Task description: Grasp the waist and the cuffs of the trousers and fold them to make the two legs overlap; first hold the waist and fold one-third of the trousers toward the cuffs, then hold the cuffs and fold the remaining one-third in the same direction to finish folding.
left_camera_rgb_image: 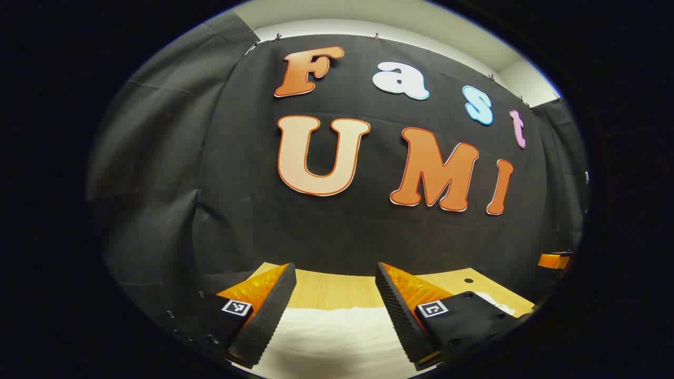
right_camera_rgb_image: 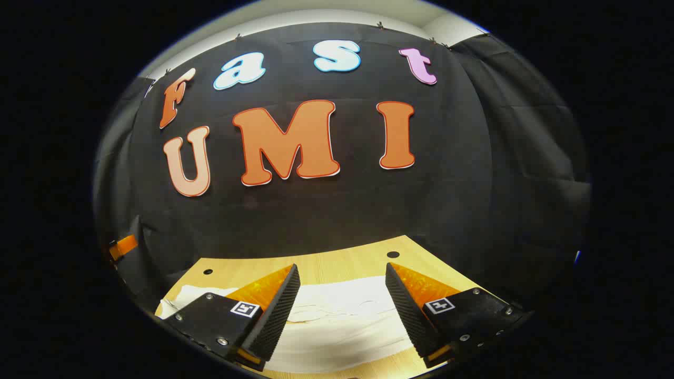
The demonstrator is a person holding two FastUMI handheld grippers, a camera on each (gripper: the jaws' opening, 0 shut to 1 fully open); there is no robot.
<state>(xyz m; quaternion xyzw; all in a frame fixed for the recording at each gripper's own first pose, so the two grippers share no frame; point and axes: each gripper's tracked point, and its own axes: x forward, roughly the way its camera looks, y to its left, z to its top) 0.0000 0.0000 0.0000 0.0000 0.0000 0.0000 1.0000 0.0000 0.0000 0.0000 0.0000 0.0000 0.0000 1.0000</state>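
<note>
White trousers (left_camera_rgb_image: 337, 337) lie flat on a light wooden table (left_camera_rgb_image: 337, 289), low in the left gripper view. My left gripper (left_camera_rgb_image: 335, 276) hangs above them, open, with nothing between its fingers. In the right gripper view the same white trousers (right_camera_rgb_image: 342, 316) spread across the table (right_camera_rgb_image: 326, 266), with a few creases near the middle. My right gripper (right_camera_rgb_image: 342, 273) is open above them and holds nothing. Which end of the trousers is the waist I cannot tell.
The black cloth wall stands close behind the table's far edge. Small round holes (right_camera_rgb_image: 393, 255) mark the tabletop near its back corners. The other gripper shows as an orange piece (left_camera_rgb_image: 553, 260) at the far right of the left gripper view, and as an orange piece (right_camera_rgb_image: 122, 246) at the far left of the right gripper view.
</note>
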